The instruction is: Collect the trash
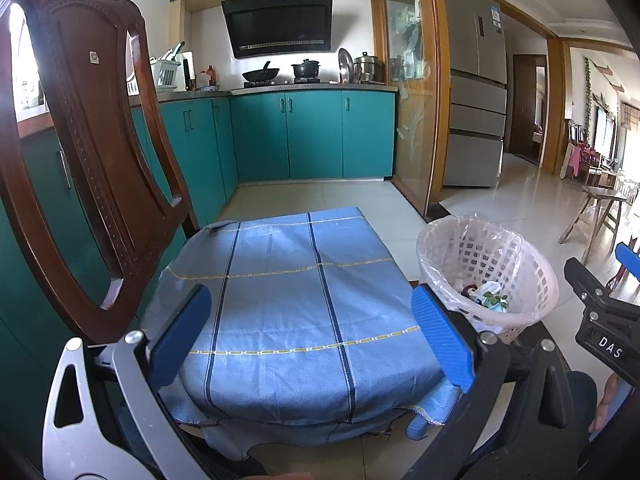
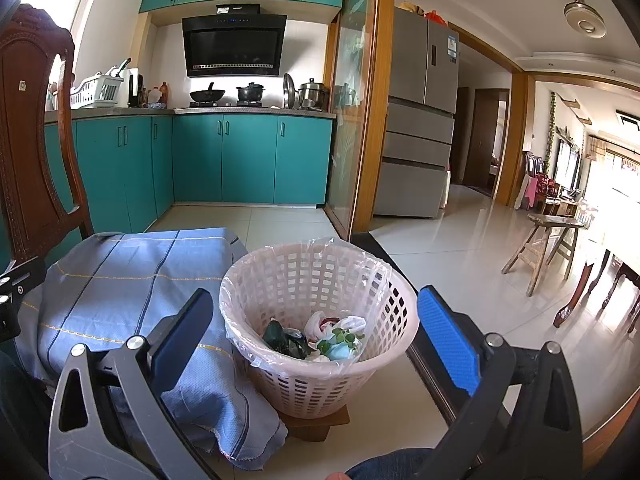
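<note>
Blue cloth (image 1: 288,320) covers low table; nothing on top.

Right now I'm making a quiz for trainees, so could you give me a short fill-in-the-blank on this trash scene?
1. The basket is lined with a clear plastic ____.
2. The cloth on the low table is ____ with dark stripes.
3. The left gripper and right gripper both have their jaws ____.
4. The trash lies ____ the basket.

Missing words: bag; blue; open; inside

— Where does my left wrist view sit?
— Low, close above the blue cloth (image 1: 288,300), facing the kitchen cabinets (image 1: 312,136).
— And my right?
— Beside it, nearer the basket (image 2: 320,360); both share cloth, basket, cabinets.
</note>
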A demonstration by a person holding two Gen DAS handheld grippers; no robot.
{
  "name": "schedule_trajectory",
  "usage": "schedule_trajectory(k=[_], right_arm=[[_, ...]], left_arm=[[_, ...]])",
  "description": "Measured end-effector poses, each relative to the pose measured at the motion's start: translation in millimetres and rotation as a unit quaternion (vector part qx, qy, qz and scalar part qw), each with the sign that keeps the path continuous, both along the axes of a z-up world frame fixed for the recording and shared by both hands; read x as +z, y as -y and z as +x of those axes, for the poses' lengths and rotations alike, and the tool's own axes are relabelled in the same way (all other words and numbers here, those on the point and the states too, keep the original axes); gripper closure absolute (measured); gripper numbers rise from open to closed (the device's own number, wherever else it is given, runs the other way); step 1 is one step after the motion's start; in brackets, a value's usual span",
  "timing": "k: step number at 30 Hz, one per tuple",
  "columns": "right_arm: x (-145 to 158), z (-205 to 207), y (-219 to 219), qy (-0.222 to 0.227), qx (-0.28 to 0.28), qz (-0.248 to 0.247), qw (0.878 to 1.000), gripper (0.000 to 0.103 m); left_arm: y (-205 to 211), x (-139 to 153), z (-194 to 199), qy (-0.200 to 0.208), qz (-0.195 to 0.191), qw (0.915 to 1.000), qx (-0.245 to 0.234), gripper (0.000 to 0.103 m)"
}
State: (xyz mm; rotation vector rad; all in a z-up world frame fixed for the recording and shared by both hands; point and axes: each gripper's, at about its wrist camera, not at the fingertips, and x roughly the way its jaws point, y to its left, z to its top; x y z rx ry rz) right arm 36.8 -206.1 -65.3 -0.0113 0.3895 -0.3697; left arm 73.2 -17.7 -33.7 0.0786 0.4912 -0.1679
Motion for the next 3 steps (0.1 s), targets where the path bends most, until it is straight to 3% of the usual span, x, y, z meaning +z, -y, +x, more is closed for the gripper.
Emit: schedule_trajectory(k=[3], right_arm=[[-0.2,-0.8,-0.1,0.000,0.001,0.000,1.000,0.003]], left_arm=[[0.9,-1.7,1.4,-0.004,0.000,1.0000,0.001,0.003]])
